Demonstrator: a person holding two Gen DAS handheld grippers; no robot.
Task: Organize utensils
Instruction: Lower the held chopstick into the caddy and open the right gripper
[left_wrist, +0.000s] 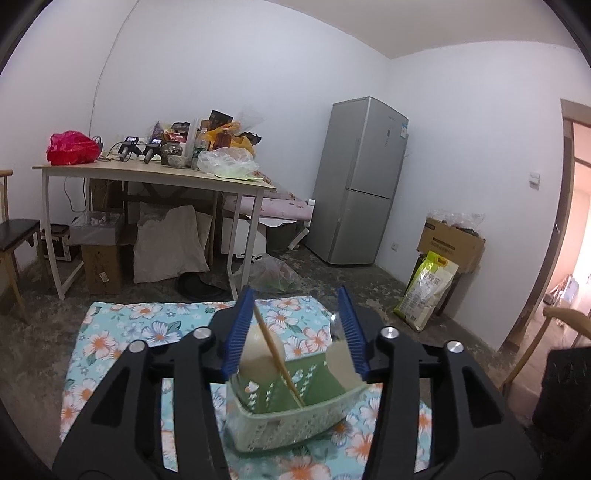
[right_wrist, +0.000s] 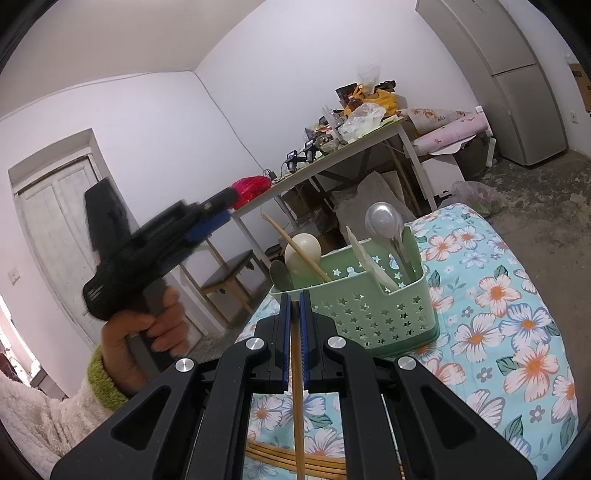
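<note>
The green basket (right_wrist: 373, 310) w/ star holes sits on a counter covered by a flowery cloth (right_wrist: 517, 295). Inside it, a chopstick (right_wrist: 295, 247) leans slanted: low end down in the basket, top end up & to the left in the right wrist view. It crosses in front of a round cream spoon (right_wrist: 303, 253) that stands bowl-up. A clear spoon (right_wrist: 384, 221) also stands bowl-up at the right side, next to a flat white utensil (right_wrist: 369, 264). A dark spoon bowl (right_wrist: 280, 275) peeks out at the left; its handle is hidden in the basket.

The left gripper (left_wrist: 297, 328) is spread apart, nothing pinched. No earlier pic, so just that. In its own view the chopstick's top end lies close by the left blue pad (left_wrist: 240, 328), prob. not touching, but hard to tell. In the right wrist view this gripper (right_wrist: 216, 214) is blurry, held by a hand (right_wrist: 147, 332) w/ a green cuff & fluffy white sleeve.

The right gripper (right_wrist: 294, 332) is pressed together on a 2nd chopstick (right_wrist: 298, 424). This one runs straight along the gripper, front to back; its far tip is hidden betw. the pads & its near end is cut off at the pic's bottom. More chopsticks (right_wrist: 280, 456) lie flat on the cloth under it, crosswise, partly hidden by the black gripper arms.

The basket's base is hidden in the left wrist view.
</note>
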